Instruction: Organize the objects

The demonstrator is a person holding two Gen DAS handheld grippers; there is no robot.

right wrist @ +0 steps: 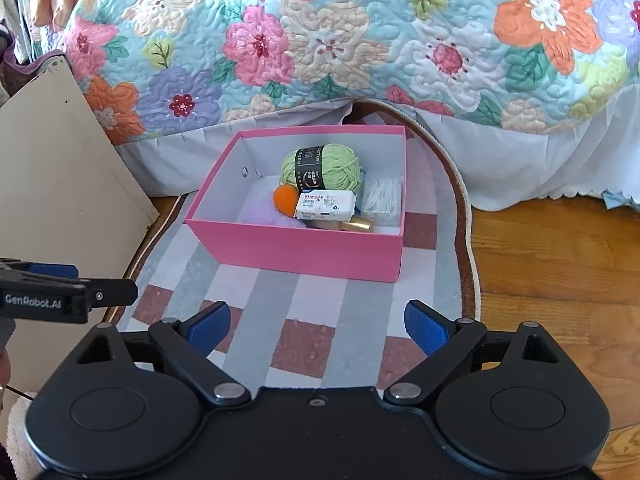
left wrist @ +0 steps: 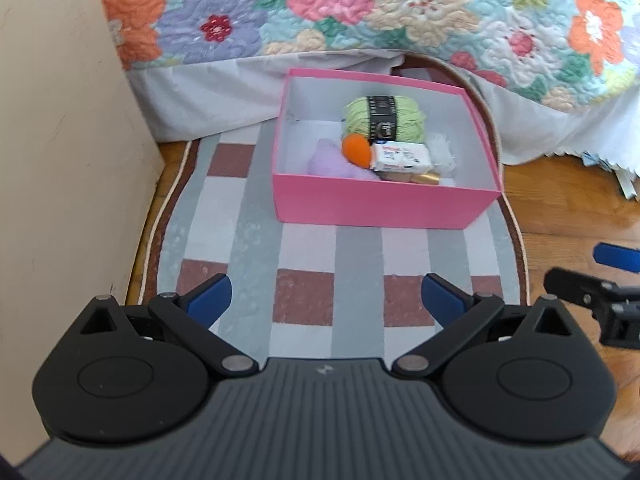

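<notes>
Pink box (left wrist: 384, 204) sits beyond both empty, wide-open tools (left wrist: 326, 300) (right wrist: 318, 326).

Matt pink cardboard box (right wrist: 304, 250), fuzzy green yarn (right wrist: 322, 168) – glossy-wrapped tissue pack (right wrist: 325, 205), quilted cloth bedspread (right wrist: 360, 32), varnished wood floor (right wrist: 560, 264)

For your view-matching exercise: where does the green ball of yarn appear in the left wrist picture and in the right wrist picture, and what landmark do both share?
Left wrist view: green ball of yarn lies at the back of the pink box, right of picture centre.
Right wrist view: the yarn lies at the box's back, near picture centre.
Shared landmark: the white tissue packet just in front of the yarn.
</notes>
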